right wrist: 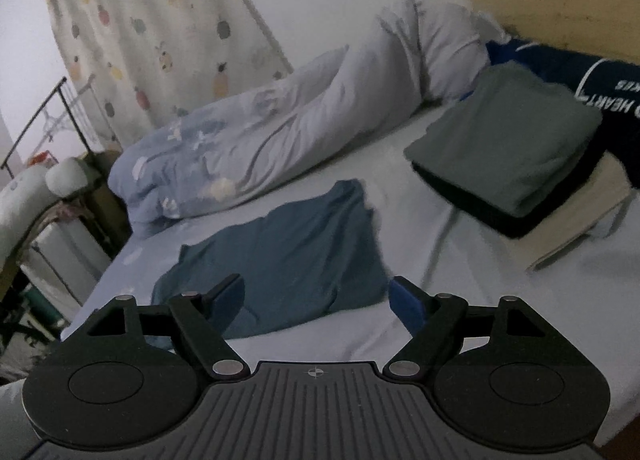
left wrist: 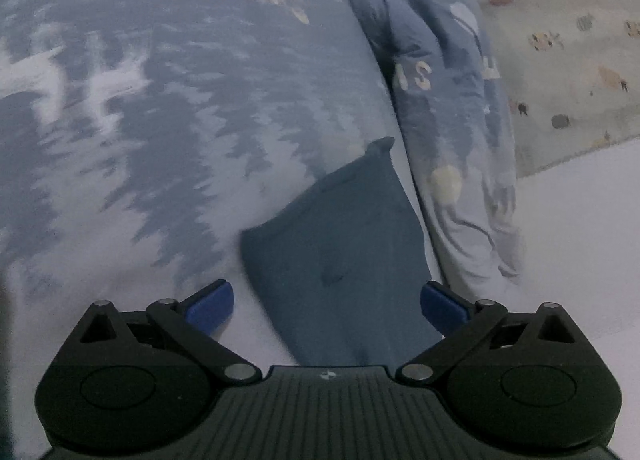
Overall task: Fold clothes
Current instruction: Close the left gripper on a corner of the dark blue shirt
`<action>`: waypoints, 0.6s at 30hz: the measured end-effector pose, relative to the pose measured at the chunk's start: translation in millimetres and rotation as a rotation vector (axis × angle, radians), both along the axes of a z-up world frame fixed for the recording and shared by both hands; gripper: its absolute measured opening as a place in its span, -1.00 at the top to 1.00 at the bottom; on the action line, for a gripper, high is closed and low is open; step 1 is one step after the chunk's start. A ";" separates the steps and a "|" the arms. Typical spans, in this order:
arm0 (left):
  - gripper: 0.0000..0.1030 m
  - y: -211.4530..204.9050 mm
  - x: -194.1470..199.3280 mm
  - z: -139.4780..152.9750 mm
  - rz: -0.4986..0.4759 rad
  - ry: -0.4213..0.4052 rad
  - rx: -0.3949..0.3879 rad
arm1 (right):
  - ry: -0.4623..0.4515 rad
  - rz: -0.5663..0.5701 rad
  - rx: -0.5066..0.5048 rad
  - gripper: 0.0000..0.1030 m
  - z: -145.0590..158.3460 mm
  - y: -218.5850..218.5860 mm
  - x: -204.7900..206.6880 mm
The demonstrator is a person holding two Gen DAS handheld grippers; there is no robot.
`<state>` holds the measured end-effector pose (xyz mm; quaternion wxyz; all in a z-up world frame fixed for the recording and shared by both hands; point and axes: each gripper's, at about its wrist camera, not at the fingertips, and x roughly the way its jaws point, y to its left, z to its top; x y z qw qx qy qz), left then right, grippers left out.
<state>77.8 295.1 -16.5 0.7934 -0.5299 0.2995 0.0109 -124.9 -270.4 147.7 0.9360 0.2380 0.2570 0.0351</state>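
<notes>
Both grippers are hovering with jaws spread wide over a teal garment on the bed

The left gripper [left wrist: 326, 302] is holding its blue-tipped jaws far apart, gripping nothing, with a soft, matte strip of the teal garment [left wrist: 340, 256] running up between them from under the gripper body, ending in a puckered corner, and lying on the pale blue sheet [left wrist: 120, 164] with its darker tree-like print. The right gripper [right wrist: 318, 300] is likewise keeping its jaws wide and empty; the teal garment [right wrist: 288, 248] is lying rumpled and flat just ahead of them, its near edge passing behind the left finger. A wrinkled rolled duvet [right wrist: 280, 128] is lying beyond, and a folded grey-green stack [right wrist: 504, 148] is sitting well apart to the right
</notes>
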 end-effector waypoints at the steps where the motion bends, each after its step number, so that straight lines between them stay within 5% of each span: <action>1: -1.00 -0.4 4.4 0.4 0.000 0.005 0.011 | 0.006 0.003 0.006 -0.64 -4.4 2.1 5.9; 13: -0.91 3.3 20.4 0.2 -0.048 -0.012 0.060 | 0.146 0.012 0.266 -0.66 -87.4 50.6 84.7; 15: -0.30 9.1 19.5 -4.0 -0.039 0.032 0.033 | 0.166 0.029 0.318 -0.66 -101.8 70.8 93.0; 16: 0.45 12.4 19.3 -6.6 -0.034 0.059 0.017 | 0.178 0.038 0.346 -0.66 -109.3 81.1 96.0; 17: 0.68 16.0 18.9 -10.5 -0.027 0.089 0.000 | 0.186 0.048 0.370 -0.66 -116.4 91.0 98.6; 18: 0.68 18.3 17.6 -12.8 -0.025 0.097 -0.005 | 0.191 0.058 0.394 -0.66 -124.8 104.1 101.5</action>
